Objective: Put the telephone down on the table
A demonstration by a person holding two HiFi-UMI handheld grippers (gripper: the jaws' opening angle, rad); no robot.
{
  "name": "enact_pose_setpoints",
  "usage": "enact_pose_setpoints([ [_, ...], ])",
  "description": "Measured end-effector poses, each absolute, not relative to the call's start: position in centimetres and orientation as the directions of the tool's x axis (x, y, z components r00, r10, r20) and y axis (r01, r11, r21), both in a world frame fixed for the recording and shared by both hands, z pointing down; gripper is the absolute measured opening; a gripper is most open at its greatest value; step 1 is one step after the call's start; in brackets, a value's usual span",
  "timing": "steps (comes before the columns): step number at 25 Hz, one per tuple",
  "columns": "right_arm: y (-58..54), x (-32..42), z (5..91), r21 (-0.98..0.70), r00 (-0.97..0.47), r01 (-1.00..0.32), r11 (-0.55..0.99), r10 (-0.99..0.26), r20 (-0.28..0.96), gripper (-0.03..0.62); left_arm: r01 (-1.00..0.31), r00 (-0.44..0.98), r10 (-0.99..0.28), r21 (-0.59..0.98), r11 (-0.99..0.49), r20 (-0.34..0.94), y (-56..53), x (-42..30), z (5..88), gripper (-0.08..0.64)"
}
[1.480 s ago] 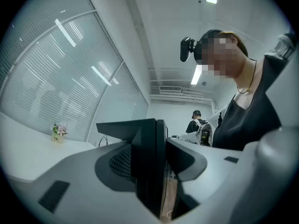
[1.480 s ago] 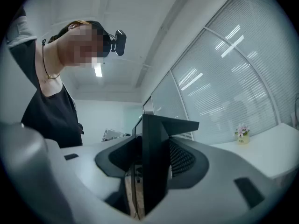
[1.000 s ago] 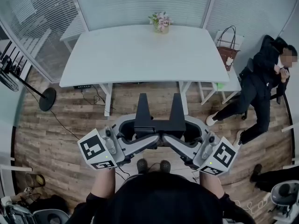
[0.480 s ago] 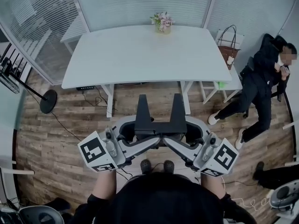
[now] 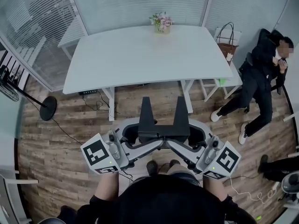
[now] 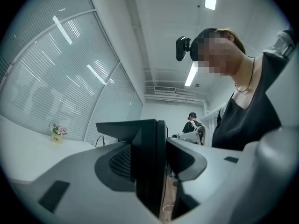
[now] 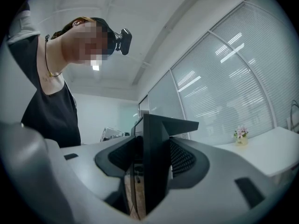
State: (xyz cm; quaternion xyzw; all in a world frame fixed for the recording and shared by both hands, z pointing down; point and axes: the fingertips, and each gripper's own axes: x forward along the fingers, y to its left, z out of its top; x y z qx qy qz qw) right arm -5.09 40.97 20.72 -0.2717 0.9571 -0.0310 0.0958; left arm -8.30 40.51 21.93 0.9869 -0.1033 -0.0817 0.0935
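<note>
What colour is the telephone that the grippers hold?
Black: the telephone shows best in the head view.

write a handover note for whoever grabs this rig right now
Grippers: left gripper shut on the telephone at its left end, right gripper shut on its right end.
Where: telephone held level in the air between them, over the wooden floor, short of the white table. A flower pot stands at the table's far edge.
Done: telephone lifted.
Left: carry it over the table, set it down, open both grippers.

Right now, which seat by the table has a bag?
The white stool at the table's right end, under the handled bag; the left bench has none.
</note>
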Motion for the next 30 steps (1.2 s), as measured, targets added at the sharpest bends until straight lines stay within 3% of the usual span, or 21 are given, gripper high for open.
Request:
enact_pose_setpoints([
  [10,41.1,-5.0,21.6,-0.124,-0.804,-0.562,0.818,-0.576,-0.150,0.221,-0.131,0.976,-0.165,0.219,-0.967,-0.143,40.5,-8.2,22.8,0.213],
  [30,33.0,-2.0,20.7,-0.089,-0.853,-0.480,0.873,-0.488,-0.184,0.220,-0.224,0.958,-0.251,0.187,-0.957,-0.137,32.6,-5.2,21.9,0.213],
])
